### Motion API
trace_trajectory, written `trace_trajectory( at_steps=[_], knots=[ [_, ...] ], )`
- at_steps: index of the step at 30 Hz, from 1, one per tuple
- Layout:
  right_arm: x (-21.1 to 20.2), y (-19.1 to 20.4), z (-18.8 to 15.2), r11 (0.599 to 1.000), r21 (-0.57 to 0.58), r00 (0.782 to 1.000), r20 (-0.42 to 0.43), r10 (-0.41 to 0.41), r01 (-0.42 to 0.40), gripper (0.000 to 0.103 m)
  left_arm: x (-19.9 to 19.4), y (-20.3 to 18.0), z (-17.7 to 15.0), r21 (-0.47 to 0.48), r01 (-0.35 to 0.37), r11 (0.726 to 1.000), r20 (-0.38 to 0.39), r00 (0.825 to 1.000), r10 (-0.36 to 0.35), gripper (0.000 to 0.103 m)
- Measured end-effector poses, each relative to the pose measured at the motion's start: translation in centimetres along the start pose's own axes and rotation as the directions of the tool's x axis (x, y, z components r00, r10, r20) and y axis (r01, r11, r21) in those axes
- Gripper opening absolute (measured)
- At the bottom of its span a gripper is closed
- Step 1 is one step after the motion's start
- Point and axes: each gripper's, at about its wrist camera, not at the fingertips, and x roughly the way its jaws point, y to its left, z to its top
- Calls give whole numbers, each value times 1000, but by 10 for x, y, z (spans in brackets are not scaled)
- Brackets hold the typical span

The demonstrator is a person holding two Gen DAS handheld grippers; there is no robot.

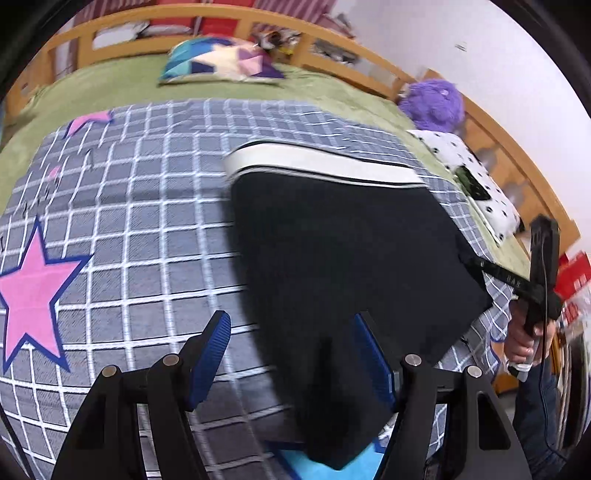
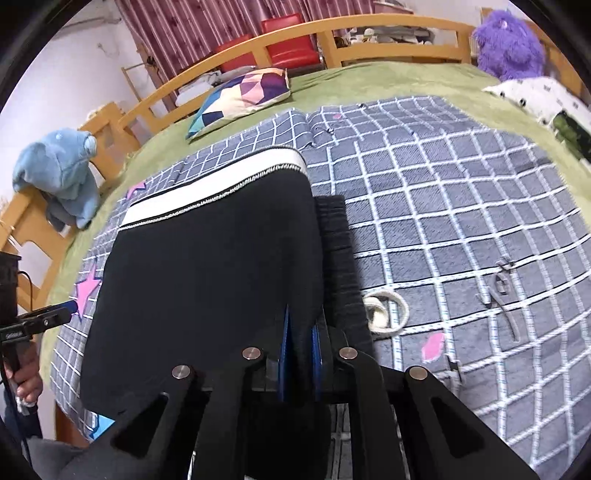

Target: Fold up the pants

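Black pants (image 1: 343, 251) with a white side stripe (image 1: 317, 166) lie folded on the grey checked blanket (image 1: 147, 229). My left gripper (image 1: 295, 354) is open just above the blanket at the pants' near left edge, holding nothing. In the right wrist view the pants (image 2: 207, 266) fill the middle, and the ribbed waistband (image 2: 338, 254) and a white drawstring (image 2: 384, 314) show to their right. My right gripper (image 2: 301, 347) is shut on the pants' near right edge. The right gripper also shows in the left wrist view (image 1: 469, 264), at the pants' right edge.
The blanket covers a green bed (image 1: 110, 85) with a wooden rail (image 2: 388, 33). A patchwork pillow (image 2: 240, 96), a purple plush (image 2: 509, 40), a blue plush (image 2: 59, 170) and a spotted pillow (image 1: 469, 177) lie around the edges.
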Motion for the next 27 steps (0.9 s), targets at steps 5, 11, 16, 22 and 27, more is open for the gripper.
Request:
trace_trajectory(
  at_steps=[5, 11, 16, 22, 27],
  knots=[
    [-36, 27, -11, 998, -62, 996, 92, -14, 20, 26, 3, -21, -19, 48, 32, 998, -14, 999, -31, 67],
    [-20, 32, -49, 994, -98, 998, 40, 54, -49, 23, 53, -26, -64, 87, -3, 996, -143, 990, 15, 74],
    [2, 24, -64, 994, -107, 998, -63, -1, -6, 17, 48, -13, -58, 10, 84, 996, -178, 981, -81, 72],
    [-37, 22, -19, 996, -89, 995, 95, 30, -22, 37, 18, -11, -18, 106, -12, 994, -33, 999, 16, 71],
    [12, 21, 32, 998, -61, 996, 88, -29, 34, 54, 28, 6, 18, 76, -39, 996, -18, 999, 41, 71]
  ],
)
